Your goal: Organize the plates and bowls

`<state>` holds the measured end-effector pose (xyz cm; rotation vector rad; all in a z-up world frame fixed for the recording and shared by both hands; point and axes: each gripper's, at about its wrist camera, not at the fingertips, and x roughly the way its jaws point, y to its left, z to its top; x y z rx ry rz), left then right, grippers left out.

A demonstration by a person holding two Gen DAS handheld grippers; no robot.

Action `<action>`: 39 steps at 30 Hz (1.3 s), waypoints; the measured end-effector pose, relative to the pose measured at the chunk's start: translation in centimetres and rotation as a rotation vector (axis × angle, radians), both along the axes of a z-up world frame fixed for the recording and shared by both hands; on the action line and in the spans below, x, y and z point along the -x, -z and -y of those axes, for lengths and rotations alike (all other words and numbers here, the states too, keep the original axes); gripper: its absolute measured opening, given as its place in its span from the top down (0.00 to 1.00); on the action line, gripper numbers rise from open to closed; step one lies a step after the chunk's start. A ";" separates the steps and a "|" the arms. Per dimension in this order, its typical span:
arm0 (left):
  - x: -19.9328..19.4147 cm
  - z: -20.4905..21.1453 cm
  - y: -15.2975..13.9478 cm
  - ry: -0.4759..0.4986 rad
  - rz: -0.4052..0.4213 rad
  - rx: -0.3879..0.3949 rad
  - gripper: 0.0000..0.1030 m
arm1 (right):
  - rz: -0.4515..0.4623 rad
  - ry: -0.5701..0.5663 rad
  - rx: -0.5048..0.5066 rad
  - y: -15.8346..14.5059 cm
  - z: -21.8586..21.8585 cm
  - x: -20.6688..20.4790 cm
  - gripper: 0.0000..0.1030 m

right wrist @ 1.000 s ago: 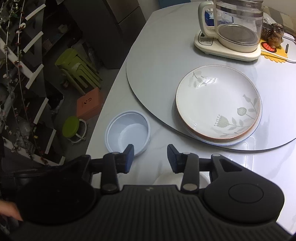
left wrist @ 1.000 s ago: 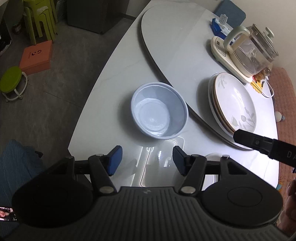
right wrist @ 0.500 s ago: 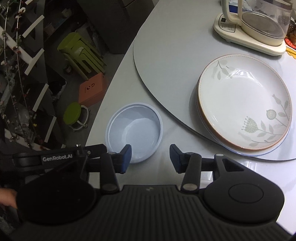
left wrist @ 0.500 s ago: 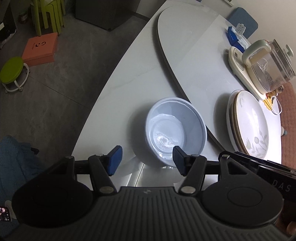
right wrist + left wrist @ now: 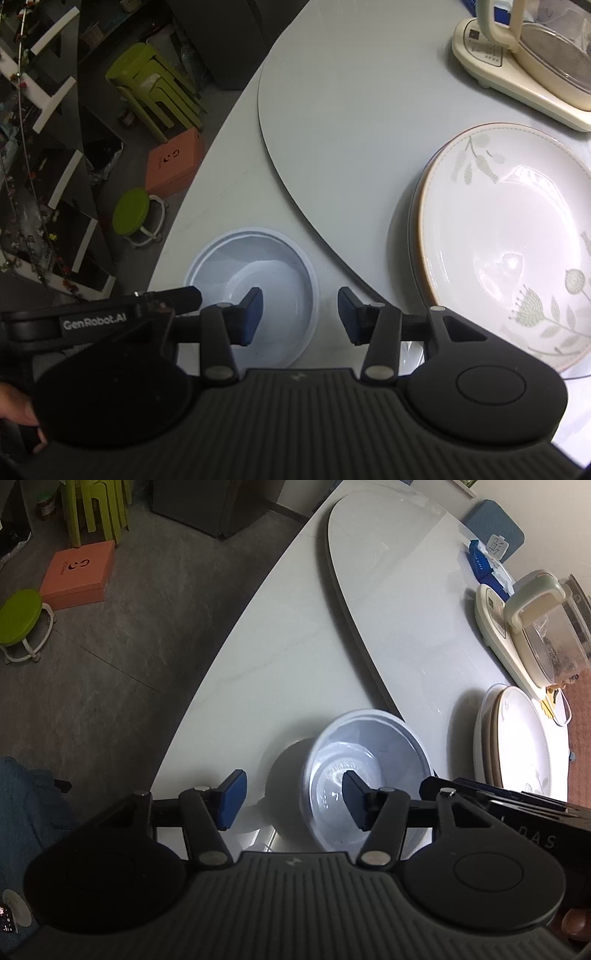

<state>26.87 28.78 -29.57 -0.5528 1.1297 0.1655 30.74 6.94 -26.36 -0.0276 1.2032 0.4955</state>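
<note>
Stools (image 5: 94,507) of green plastic stand stacked on the floor at the far left of the left wrist view, with an orange box (image 5: 77,575) and a low round green stool (image 5: 20,622) nearer. To the right of these the pale tabletop (image 5: 258,672) begins, and a raised round turntable (image 5: 406,609) covers its far part.

Near the edge of the tabletop, just off the rim of the turntable, sits the light blue bowl (image 5: 364,771), upright and empty. The left gripper (image 5: 293,803) hangs over it with its jaws wide apart and nothing between them; its right pad shows in front of the bowl's hollow, its left pad over bare tabletop to the left of the bowl. Whether either pad touches the bowl cannot be told.

In the right wrist view the same bowl (image 5: 258,288) lies at the near left, and the right gripper (image 5: 299,317) is likewise spread wide and holds nothing: its left pad shows over the bowl's inside, its right pad over the tabletop beyond the bowl's right rim. The body of the left gripper reaches in from the left beside it.

Further right, on the turntable, a stack of plates (image 5: 509,243) rests, the top one cream with a leaf and flower pattern. Beyond the plates stands a glass kettle (image 5: 546,62) on a cream base.
</note>
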 end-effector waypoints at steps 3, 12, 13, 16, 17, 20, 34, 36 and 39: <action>-0.6 0.1 0.4 0.002 0.002 0.007 0.53 | -0.013 -0.009 -0.003 0.6 -0.4 -0.8 0.56; -1.2 1.3 1.3 0.015 0.010 0.038 0.77 | 0.012 -0.062 0.019 0.9 -1.3 -2.0 0.78; -1.2 1.4 1.4 0.011 0.009 0.039 0.77 | 0.002 -0.066 0.017 1.1 -1.3 -2.0 0.80; -1.2 1.5 1.3 0.002 0.008 0.038 0.77 | 0.000 -0.076 0.024 1.2 -1.3 -1.9 0.81; -1.0 1.4 1.2 -0.001 0.010 0.040 0.77 | -0.002 -0.078 0.021 1.1 -1.3 -2.0 0.81; -0.6 1.1 0.6 -0.012 0.016 0.061 0.77 | -0.007 -0.077 0.006 0.7 -0.9 -2.1 0.82; 2.4 1.0 -5.5 -0.017 0.117 0.099 0.77 | 0.006 -0.016 -0.062 -4.6 1.9 0.1 0.82; 3.1 1.1 -6.5 -0.012 0.134 0.093 0.77 | 0.013 -0.008 -0.070 -5.3 1.9 0.7 0.82; 4.0 1.3 -7.8 -0.004 0.156 0.088 0.77 | 0.024 0.007 -0.081 -6.3 1.9 1.6 0.82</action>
